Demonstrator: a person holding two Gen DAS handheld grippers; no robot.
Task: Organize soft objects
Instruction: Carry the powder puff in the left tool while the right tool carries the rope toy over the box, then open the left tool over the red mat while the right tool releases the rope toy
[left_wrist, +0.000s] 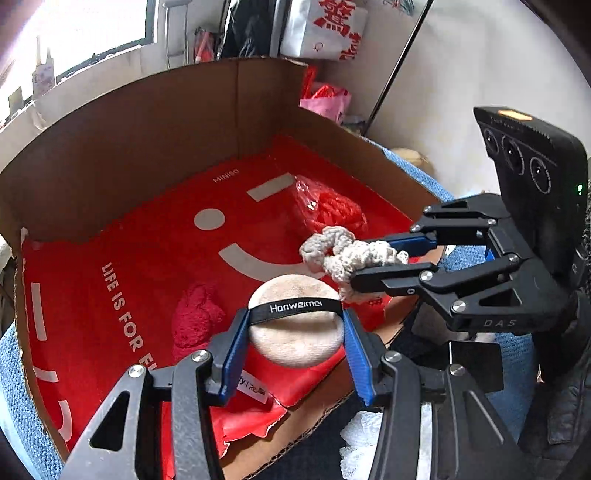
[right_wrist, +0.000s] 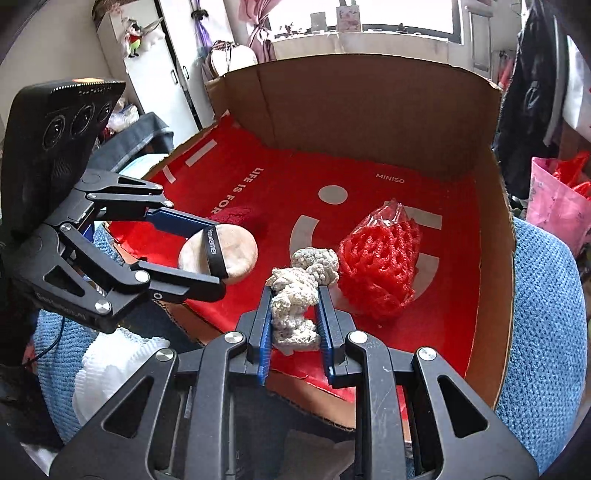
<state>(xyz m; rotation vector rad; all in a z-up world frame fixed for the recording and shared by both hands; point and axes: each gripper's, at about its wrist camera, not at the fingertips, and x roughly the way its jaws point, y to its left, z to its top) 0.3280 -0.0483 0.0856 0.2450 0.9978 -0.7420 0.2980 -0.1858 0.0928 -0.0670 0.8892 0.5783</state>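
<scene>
My left gripper (left_wrist: 295, 319) is shut on a round beige powder puff (left_wrist: 295, 334) with a black strap, held above the front edge of the cardboard box (left_wrist: 147, 110). The same puff (right_wrist: 221, 254) and left gripper (right_wrist: 218, 254) show at the left of the right wrist view. Clamped in my right gripper (right_wrist: 293, 291) is a grey crocheted scrunchie (right_wrist: 299, 299), also over the box front. From the left wrist view, the scrunchie (left_wrist: 347, 256) hangs from the right gripper (left_wrist: 354, 258) just right of the puff. Inside the box lie a red knitted toy (left_wrist: 195, 319) and a red net pouch (right_wrist: 380, 258).
A red MINISO bag (left_wrist: 147, 258) lines the box floor. The box sits on a blue woven cushion (right_wrist: 546, 314). White lacy fabric (right_wrist: 110, 365) lies in front of the box. A pink bag (right_wrist: 554, 199) stands to the right, with cupboards and a window behind.
</scene>
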